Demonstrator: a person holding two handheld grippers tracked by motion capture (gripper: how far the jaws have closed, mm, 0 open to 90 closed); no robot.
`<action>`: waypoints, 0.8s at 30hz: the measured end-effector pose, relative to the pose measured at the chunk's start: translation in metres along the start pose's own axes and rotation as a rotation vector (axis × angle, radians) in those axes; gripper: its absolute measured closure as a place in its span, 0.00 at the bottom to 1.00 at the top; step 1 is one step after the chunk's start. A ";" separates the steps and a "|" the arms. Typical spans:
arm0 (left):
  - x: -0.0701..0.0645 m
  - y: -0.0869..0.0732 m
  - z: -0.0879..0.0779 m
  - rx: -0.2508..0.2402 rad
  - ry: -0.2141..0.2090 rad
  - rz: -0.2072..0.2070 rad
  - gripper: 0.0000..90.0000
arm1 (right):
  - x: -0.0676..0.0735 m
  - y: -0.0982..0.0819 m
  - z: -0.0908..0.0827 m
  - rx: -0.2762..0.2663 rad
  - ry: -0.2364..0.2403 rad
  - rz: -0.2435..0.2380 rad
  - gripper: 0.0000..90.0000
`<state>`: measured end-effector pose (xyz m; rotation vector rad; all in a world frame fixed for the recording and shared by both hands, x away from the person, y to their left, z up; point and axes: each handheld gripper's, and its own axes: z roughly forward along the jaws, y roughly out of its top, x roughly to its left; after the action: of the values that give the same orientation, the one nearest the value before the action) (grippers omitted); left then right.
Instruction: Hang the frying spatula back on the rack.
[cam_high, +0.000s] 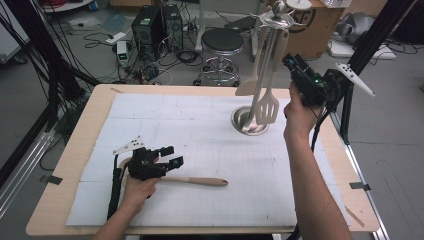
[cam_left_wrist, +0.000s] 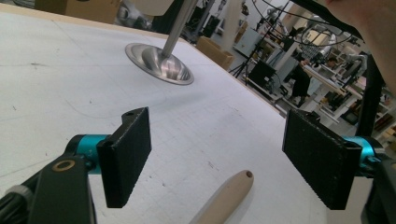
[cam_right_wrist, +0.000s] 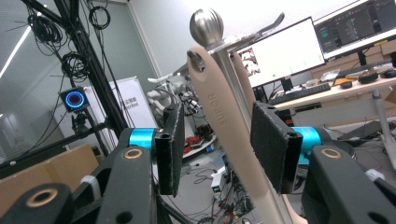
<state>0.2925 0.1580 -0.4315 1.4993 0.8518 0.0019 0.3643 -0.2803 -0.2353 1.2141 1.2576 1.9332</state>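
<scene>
Nearest us, at lower left, our left tongs (cam_high: 170, 156) are hanging wide open and empty over the wooden spoon (cam_high: 197, 181) on the bench (cam_high: 75, 145), ready to grab. At upper right, our right tongs (cam_right_wrist: 215, 149) are standing half open around the slotted turner (cam_right_wrist: 224, 116) without pinching it, since it is hanging from the rack (cam_high: 278, 17) by itself.

Open jaws straddle the wooden handle (cam_left_wrist: 224, 198).

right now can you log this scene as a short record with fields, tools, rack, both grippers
rack: metal utensil stand, round base on the white mat
hanging tools: beige slotted turner and a beige spatula
tool on mat: wooden-handled utensil lying flat
left gripper: open, fingers straddling the utensil's handle end without touching
right gripper: raised at the rack's top, fingers either side of a hanging handle, gaps visible, not gripping
</scene>
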 end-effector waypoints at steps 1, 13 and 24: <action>0.000 0.000 0.000 0.001 0.000 0.000 0.27 | 0.000 0.000 0.000 -0.007 0.003 0.001 0.61; 0.002 0.000 0.000 -0.003 -0.001 0.002 0.27 | -0.001 0.008 0.004 -0.026 0.017 0.007 0.61; 0.002 0.000 0.000 -0.006 0.001 0.001 0.27 | 0.001 0.010 0.006 -0.019 0.019 -0.010 0.60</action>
<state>0.2944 0.1589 -0.4323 1.4944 0.8511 0.0052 0.3696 -0.2813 -0.2247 1.1801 1.2505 1.9492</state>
